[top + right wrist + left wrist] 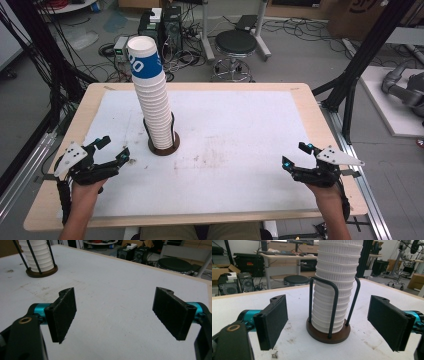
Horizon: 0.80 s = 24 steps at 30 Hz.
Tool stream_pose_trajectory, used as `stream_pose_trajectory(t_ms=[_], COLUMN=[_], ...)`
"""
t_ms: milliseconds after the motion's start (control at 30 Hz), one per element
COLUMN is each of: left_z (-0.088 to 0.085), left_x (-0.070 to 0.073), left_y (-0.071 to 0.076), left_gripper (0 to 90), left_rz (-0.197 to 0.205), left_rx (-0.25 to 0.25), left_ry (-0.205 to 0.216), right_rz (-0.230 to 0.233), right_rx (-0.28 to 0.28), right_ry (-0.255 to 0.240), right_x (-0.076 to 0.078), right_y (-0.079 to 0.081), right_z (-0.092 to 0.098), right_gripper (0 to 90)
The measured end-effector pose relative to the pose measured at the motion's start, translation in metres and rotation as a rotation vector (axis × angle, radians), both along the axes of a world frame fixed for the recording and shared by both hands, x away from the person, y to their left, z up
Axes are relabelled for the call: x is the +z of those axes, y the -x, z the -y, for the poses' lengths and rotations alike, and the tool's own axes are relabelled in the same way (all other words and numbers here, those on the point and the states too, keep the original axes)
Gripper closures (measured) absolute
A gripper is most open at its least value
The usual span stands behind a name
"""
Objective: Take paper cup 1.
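A tall cup stack (151,95) is kept upright by a wire holder (329,315) left of centre on the table (240,150). The left gripper (111,150), wide open and empty, is aimed at it; the right gripper (295,155) is held well apart, likewise open and empty.

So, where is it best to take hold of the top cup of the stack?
Grip the top cup by its blue-banded wall just under the rim, coming from the side. The left tool is nearer. The stack leans, and the wire holder blocks only the lower cups.
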<state>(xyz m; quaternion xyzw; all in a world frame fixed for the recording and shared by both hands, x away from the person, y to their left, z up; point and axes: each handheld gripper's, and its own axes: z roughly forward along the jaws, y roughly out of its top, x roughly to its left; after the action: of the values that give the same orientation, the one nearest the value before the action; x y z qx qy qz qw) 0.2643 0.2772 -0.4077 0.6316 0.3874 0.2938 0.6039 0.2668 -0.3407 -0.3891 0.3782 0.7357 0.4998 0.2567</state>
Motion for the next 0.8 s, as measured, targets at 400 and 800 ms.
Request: stream_pose_trajectory(t_ms=[400, 800], left_z=[0.002, 0.013], left_x=[0.004, 0.02], left_y=[-0.004, -0.01], left_gripper=[16.9, 14.7], left_rz=[0.007, -0.018], left_rx=[0.0, -0.031], left_ry=[0.008, 0.022], right_rz=[-0.013, -0.029], right_rx=[0.021, 0.047], right_ry=[-0.012, -0.001], right_x=[-0.003, -0.006], right_y=[-0.005, -0.001], right_z=[-0.004, -0.01], right_gripper=[19.5, 19.6])
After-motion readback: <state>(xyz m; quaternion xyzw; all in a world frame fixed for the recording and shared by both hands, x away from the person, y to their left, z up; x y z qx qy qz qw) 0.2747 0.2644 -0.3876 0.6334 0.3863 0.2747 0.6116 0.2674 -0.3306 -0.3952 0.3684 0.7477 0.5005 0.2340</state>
